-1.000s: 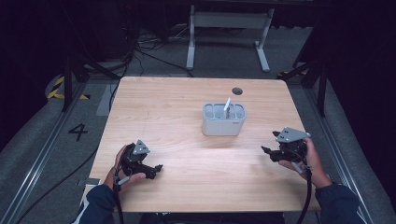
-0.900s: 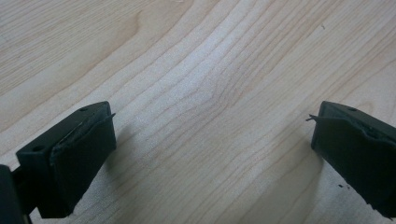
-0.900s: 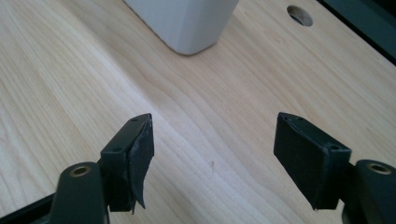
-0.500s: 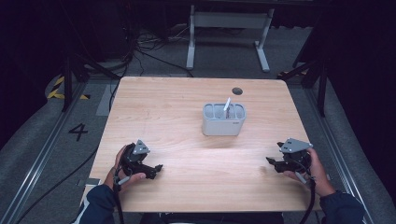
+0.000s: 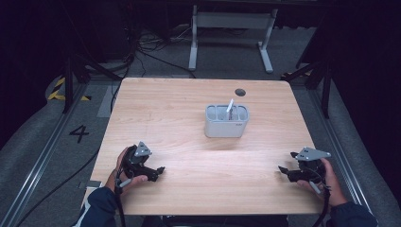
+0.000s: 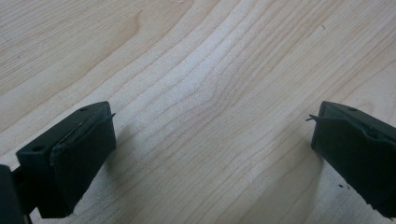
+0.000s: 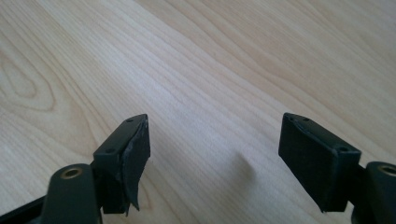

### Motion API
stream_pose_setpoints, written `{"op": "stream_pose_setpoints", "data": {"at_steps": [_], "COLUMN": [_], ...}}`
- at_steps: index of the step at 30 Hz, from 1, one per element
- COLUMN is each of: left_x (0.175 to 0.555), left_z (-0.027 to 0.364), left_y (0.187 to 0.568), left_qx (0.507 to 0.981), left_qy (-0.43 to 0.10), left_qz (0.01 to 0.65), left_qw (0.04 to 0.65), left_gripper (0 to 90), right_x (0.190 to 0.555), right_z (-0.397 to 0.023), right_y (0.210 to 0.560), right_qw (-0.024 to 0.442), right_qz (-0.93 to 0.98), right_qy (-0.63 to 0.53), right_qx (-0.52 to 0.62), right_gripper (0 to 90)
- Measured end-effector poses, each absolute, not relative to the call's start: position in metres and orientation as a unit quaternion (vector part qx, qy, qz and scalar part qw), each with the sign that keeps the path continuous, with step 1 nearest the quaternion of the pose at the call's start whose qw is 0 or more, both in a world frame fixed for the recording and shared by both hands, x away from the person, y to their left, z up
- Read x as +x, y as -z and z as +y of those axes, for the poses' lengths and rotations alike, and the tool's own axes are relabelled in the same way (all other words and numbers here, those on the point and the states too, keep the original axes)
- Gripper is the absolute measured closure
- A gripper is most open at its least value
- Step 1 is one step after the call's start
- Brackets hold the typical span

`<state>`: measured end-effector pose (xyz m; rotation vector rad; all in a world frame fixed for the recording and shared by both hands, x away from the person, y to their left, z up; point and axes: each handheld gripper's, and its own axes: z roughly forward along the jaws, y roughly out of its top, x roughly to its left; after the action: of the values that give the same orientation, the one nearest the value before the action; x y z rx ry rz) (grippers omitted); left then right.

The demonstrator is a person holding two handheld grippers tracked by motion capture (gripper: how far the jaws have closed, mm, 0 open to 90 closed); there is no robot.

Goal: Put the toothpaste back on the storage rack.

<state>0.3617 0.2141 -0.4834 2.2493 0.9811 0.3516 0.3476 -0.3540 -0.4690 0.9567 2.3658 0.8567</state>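
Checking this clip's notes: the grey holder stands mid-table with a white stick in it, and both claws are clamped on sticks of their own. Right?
Not quite. The left claw and right claw are open with bare table between their jaws, as both gripper views show. The grey holder with its white stick is as stated.

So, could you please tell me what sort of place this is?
Probably a lab recording setup: a light wooden table on a dark floor with trailing black cables, a number 4 floor marking and a grey metal stand.
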Motion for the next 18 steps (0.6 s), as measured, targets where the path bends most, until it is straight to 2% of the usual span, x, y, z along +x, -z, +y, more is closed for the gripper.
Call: {"op": "stream_pose_setpoints", "data": {"at_steps": [8, 12, 14, 18], "left_x": [0.362, 0.362, 0.362, 0.362], "left_z": [0.214, 0.214, 0.214, 0.214], "left_y": [0.484, 0.483, 0.483, 0.483], "left_qx": [0.857, 0.858, 0.858, 0.857], "left_qy": [-0.135, -0.134, -0.134, -0.135], "left_qz": [0.375, 0.374, 0.375, 0.376], "left_qw": [0.326, 0.326, 0.326, 0.325], "left_gripper": [0.3, 0.3, 0.3, 0.3], "right_x": [0.342, 0.342, 0.343, 0.345], "right_z": [-0.370, -0.374, -0.380, -0.384], "right_y": [0.477, 0.479, 0.484, 0.487], "right_qw": [0.205, 0.197, 0.188, 0.176], "right_qz": [0.845, 0.838, 0.826, 0.819], "right_qy": [-0.324, -0.334, -0.352, -0.362], "right_qx": [0.372, 0.384, 0.397, 0.408], "right_gripper": [23.7, 21.5, 16.9, 16.0]}}
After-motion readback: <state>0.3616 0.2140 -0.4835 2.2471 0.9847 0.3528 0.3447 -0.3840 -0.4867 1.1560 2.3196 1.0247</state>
